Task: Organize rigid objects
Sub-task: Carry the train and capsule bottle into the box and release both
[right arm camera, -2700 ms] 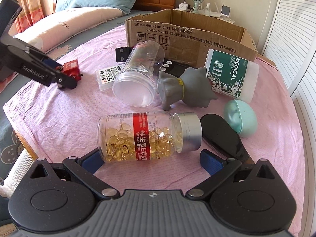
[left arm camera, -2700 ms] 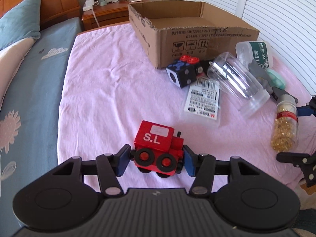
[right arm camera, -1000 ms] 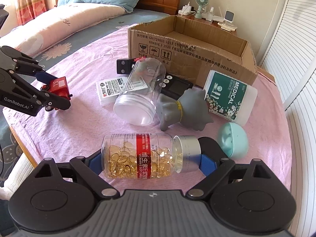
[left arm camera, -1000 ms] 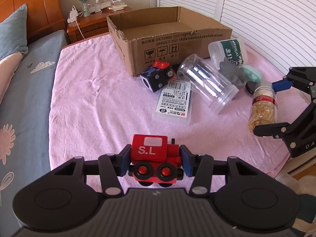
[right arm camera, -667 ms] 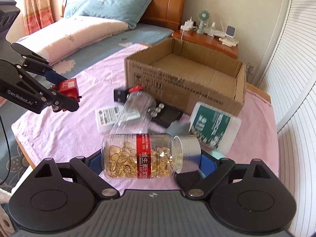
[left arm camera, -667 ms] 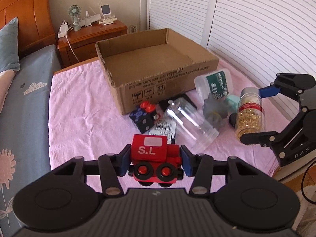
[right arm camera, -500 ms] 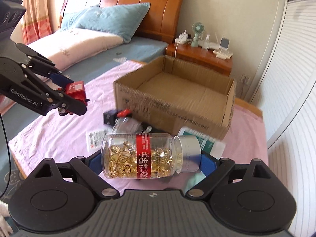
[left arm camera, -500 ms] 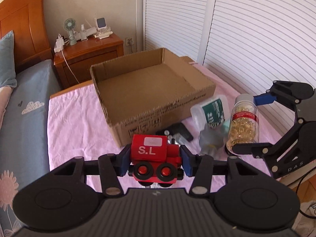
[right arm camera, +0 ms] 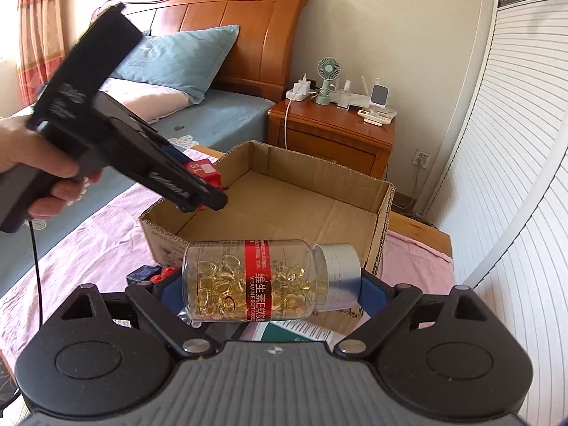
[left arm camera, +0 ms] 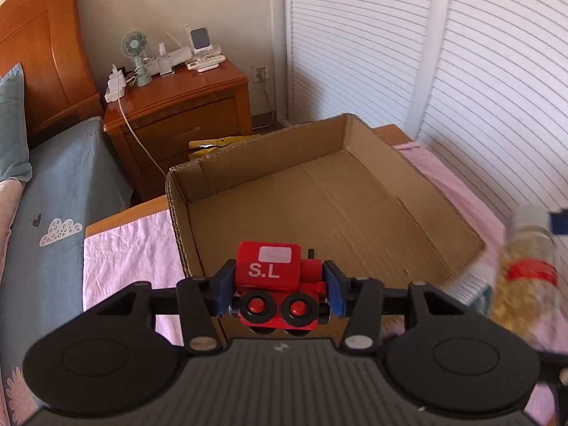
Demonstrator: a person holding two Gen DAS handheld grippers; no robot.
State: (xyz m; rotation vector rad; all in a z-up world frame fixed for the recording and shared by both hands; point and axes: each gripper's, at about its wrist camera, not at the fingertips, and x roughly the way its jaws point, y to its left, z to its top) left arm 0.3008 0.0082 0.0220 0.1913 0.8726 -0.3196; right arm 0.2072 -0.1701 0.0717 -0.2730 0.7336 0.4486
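Observation:
My left gripper (left arm camera: 279,289) is shut on a red toy train (left arm camera: 277,284) marked "S.L" and holds it in the air above the near left corner of an open cardboard box (left arm camera: 319,191). The train also shows in the right wrist view (right arm camera: 202,174), above the box (right arm camera: 284,206). My right gripper (right arm camera: 264,289) is shut on a clear bottle of yellow capsules (right arm camera: 252,284) with a red label and silver cap, held sideways in the air just short of the box's near wall. The bottle shows blurred at the right edge of the left wrist view (left arm camera: 525,277).
The box lies on a pink cloth (left arm camera: 124,248) on the bed. A wooden nightstand (left arm camera: 177,113) with a small fan stands behind it. A dark cube with red knobs (right arm camera: 152,272) and a white-and-green medical container (right arm camera: 301,330) lie below the right gripper. White shutters (left arm camera: 461,71) line the right.
Both grippers have risen and moved forward toward the box with their loads. The train now hangs over the box's corner; the bottle is closer to the box's near wall.

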